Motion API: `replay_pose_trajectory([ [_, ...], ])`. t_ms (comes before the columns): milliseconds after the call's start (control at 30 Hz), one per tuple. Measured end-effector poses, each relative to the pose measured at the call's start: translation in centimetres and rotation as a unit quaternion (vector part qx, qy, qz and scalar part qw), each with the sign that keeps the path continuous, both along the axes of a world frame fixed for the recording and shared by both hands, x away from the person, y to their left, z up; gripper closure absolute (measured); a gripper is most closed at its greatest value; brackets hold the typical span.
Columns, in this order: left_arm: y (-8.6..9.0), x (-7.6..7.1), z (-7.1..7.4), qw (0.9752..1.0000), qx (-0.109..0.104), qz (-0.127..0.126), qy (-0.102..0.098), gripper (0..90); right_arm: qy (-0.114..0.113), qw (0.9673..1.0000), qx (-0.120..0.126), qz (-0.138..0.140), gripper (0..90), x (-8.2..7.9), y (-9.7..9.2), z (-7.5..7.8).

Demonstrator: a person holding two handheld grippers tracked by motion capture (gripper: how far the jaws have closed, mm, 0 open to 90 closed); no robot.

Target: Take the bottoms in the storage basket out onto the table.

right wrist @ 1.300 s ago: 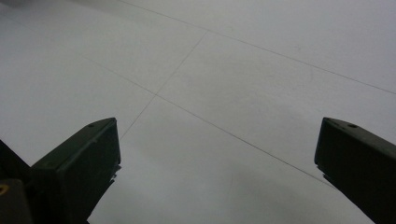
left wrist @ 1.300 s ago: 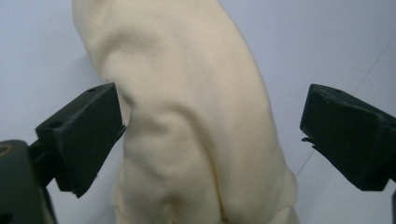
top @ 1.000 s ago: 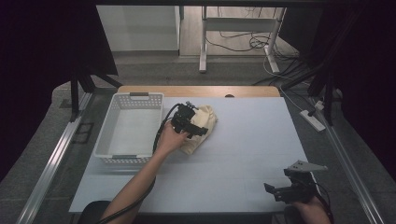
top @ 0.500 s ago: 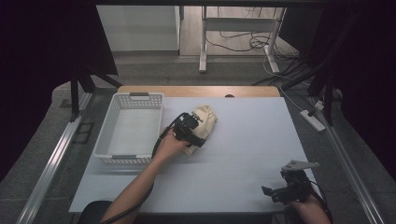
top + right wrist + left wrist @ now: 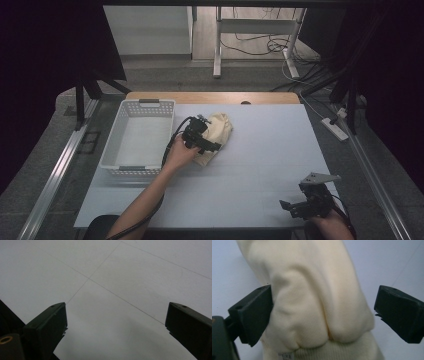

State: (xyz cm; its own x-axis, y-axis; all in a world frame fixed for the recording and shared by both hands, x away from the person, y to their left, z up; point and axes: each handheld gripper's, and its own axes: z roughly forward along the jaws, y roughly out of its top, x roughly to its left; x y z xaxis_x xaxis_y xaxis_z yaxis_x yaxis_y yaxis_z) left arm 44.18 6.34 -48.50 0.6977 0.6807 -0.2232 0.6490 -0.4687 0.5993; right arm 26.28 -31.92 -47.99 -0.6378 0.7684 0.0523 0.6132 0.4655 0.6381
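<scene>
Straddling the cream garment (image 5: 317, 302), the left gripper (image 5: 202, 140) gapes beside an empty basket (image 5: 116, 155).

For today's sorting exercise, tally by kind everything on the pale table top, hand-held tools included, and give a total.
Cream knitted cloth bundle: 1
White plastic slotted basket: 1
Black two-jaw grippers: 2, the left gripper open around the bundle, the right gripper open over bare table
Total: 4
</scene>
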Motion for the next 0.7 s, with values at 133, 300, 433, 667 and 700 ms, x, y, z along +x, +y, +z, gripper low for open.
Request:
replay_pose_trajectory([
  [133, 0.4, -0.2, 0.9, 0.9999, -0.017, -0.002, -0.003, 4.5, 0.0, 1.0, 0.0, 0.0, 3.6, 0.0, 0.0, 0.0],
  [300, 0.6, -0.5, 1.8, 0.9996, -0.027, -0.005, -0.008, 4.2, -0.003, 1.0, -0.002, 0.002, 3.1, -0.1, 0.0, 0.1],
  [433, 0.8, -0.7, 2.2, 0.9993, -0.034, -0.008, -0.009, 4.0, -0.005, 1.0, 0.002, -0.001, 2.7, -0.1, 0.0, 0.1],
  [667, 0.5, -1.2, 3.0, 0.9989, -0.041, -0.018, -0.015, 3.6, -0.006, 0.9999, 0.007, -0.005, 2.3, -0.1, -0.1, 0.2],
  [700, 0.5, -1.3, 3.1, 0.9988, -0.041, -0.02, -0.016, 3.5, -0.005, 0.9999, 0.007, -0.005, 2.2, -0.1, -0.2, 0.2],
])
